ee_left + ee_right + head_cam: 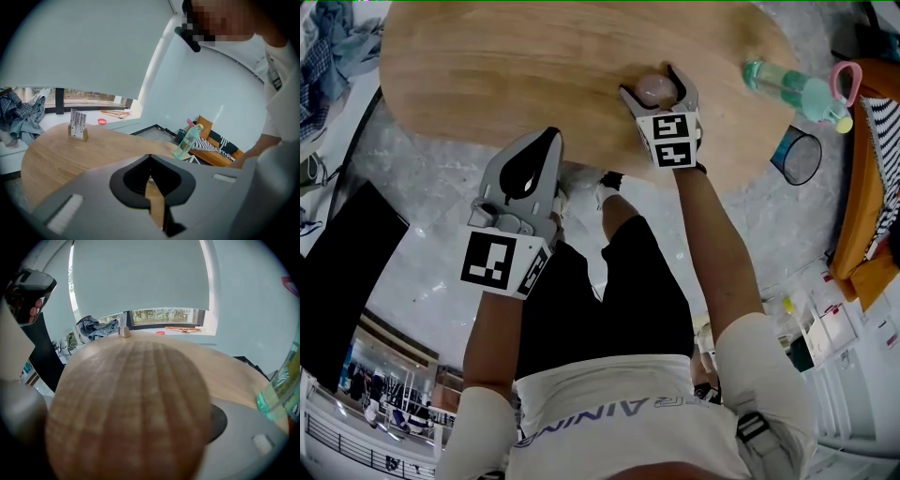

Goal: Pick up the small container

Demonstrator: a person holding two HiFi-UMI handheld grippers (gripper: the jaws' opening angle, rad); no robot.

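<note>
Head view: right tool [651, 82], jaws wide astride the small round pinkish ribbed container [654, 91] on the oval wooden worktop [487, 75], seemingly unclamped; centre it, close evenly, then lift; left tool [548, 137] closed, empty.

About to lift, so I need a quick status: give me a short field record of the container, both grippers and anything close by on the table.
container: small, round, pinkish, on the wooden table near its front edge
right gripper: jaws apart, one on each side of the container; firm contact not confirmed
left gripper: jaws together, nothing in them, held just off the table edge
nearby: green bottle on the table to the right, clear of the container
</note>
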